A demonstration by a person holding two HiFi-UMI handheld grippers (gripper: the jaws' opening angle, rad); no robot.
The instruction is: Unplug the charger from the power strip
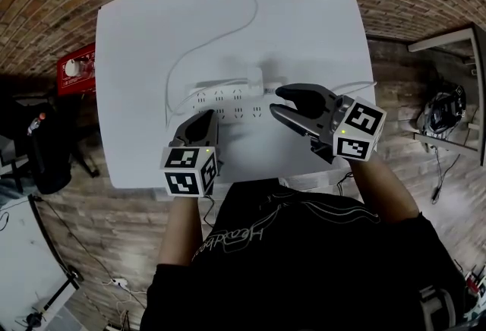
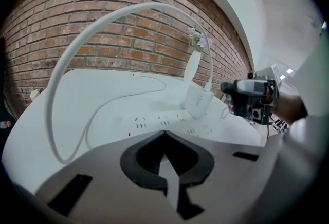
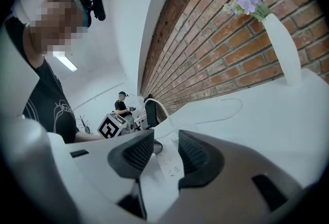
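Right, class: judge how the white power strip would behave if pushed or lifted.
The power strip looks like rigid plastic, so probably stiff. On the smooth table it would likely slide easily. It seems slim and light, so pulling the plugged-in charger might lift it.

My charger [image 2: 198, 100] has a short grey line of print on its side, too small and tilted for me to read. Pale script lettering runs across the chest of my black shirt [image 1: 250, 234], seen upside down, and I can't make out the word. The cubes on my left tongs [image 1: 199, 121] and right tongs [image 1: 279, 102] bear only black-and-white square markers, no letters.
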